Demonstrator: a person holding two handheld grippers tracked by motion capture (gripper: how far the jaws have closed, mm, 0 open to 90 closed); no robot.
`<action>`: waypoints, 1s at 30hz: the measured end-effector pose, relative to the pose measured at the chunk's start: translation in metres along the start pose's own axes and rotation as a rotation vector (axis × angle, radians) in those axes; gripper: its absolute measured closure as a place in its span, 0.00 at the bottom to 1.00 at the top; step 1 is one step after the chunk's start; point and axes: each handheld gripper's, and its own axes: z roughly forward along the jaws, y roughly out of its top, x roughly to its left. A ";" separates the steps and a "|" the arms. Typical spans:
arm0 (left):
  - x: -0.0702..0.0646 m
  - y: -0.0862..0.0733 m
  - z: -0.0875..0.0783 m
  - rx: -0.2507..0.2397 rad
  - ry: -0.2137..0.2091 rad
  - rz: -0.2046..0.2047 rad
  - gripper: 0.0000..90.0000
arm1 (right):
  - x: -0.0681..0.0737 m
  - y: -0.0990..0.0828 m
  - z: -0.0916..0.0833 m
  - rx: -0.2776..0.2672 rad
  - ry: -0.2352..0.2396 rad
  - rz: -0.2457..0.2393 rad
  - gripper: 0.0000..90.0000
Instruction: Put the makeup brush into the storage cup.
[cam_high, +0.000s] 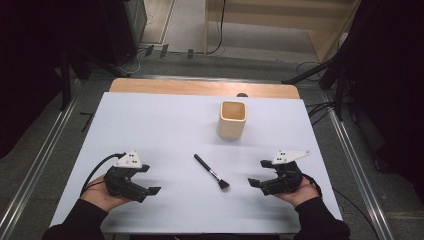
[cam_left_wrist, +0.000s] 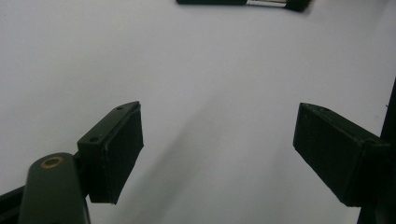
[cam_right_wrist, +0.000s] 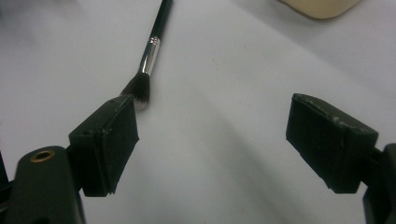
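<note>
A black-handled makeup brush (cam_high: 211, 171) lies flat on the white table (cam_high: 165, 130), bristles toward the near right. Behind it stands an upright cream square cup (cam_high: 232, 120). My left gripper (cam_high: 148, 179) rests near the front left, open with nothing between its jaws; in the left gripper view (cam_left_wrist: 217, 154) the brush (cam_left_wrist: 243, 3) shows at the top edge. My right gripper (cam_high: 259, 173) sits at the front right, open and empty. In the right gripper view (cam_right_wrist: 212, 144) the brush (cam_right_wrist: 148, 60) lies just beyond the left jaw, and the cup's base (cam_right_wrist: 322, 7) shows at top right.
A wooden strip (cam_high: 200, 88) runs along the table's far edge. Metal rails (cam_high: 45, 160) flank the table on both sides. Cables and stand legs lie on the floor beyond.
</note>
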 end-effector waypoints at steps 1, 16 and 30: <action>0.000 0.000 0.000 0.001 0.001 0.000 0.19 | 0.000 0.000 0.000 0.002 0.001 -0.001 0.20; 0.002 0.000 -0.001 0.004 0.003 -0.015 0.19 | 0.002 0.003 -0.002 0.021 0.010 0.006 0.22; 0.007 -0.001 -0.005 -0.010 0.032 -0.041 0.19 | 0.008 0.019 -0.004 -0.007 0.009 -0.024 0.22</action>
